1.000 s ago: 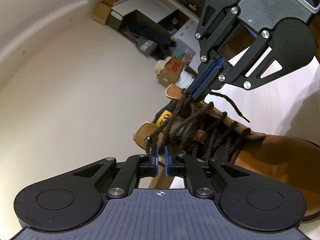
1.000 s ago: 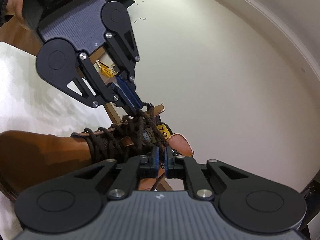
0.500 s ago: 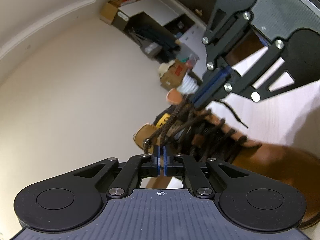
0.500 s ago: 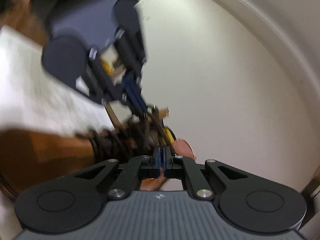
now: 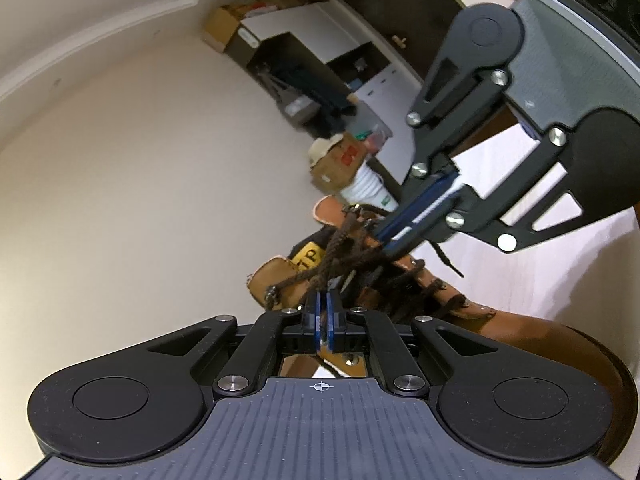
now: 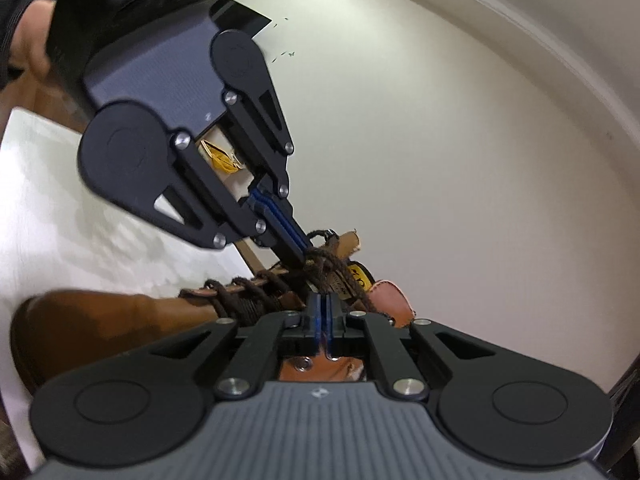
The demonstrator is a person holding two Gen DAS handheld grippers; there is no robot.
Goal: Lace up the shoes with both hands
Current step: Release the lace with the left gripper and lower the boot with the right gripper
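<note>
Just ahead of the left hand-held gripper (image 5: 323,300) sits the tan boot (image 5: 500,332), lying on the white desk (image 5: 560,264) with its collar nearest the fingertips. Its dark brown lace (image 5: 340,256) is a soft, braided cord: light, limp, and rough enough not to slip, so it is best taken near the free end, close above the top eyelets. Both tools do that. The left hand-held gripper has its blue pads pressed together on a strand rising from the tongue. The right hand-held gripper (image 6: 322,304) likewise pinches a strand with its pads closed, reaching in from the opposite side so the two point toward each other over the boot's collar, the strands crossing between them. I judge the boot stiff and heavy enough to stay put under a gentle pull.
</note>
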